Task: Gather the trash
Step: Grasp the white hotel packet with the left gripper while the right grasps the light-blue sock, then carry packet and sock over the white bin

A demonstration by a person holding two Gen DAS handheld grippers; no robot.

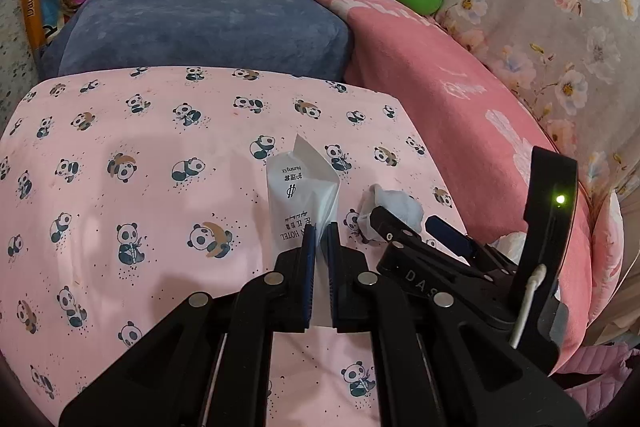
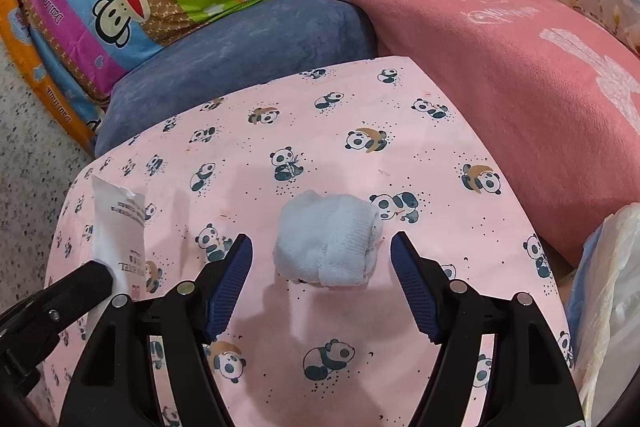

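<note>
Over the panda sheet [image 2: 360,99], left tool [image 1: 320,239] pinches wrapper [image 1: 300,195].

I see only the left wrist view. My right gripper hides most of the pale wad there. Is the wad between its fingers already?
Observer: Not gripped. In the right wrist view the right gripper is open, and the pale blue wad lies on the panda cloth just past the fingertips, touching neither pad.
Operator: Is the wad centred?
Observer: Roughly midway between the two fingers.
Operator: Anything else nearby on the right?
Observer: A crinkled clear plastic bag at the far right edge.
</note>
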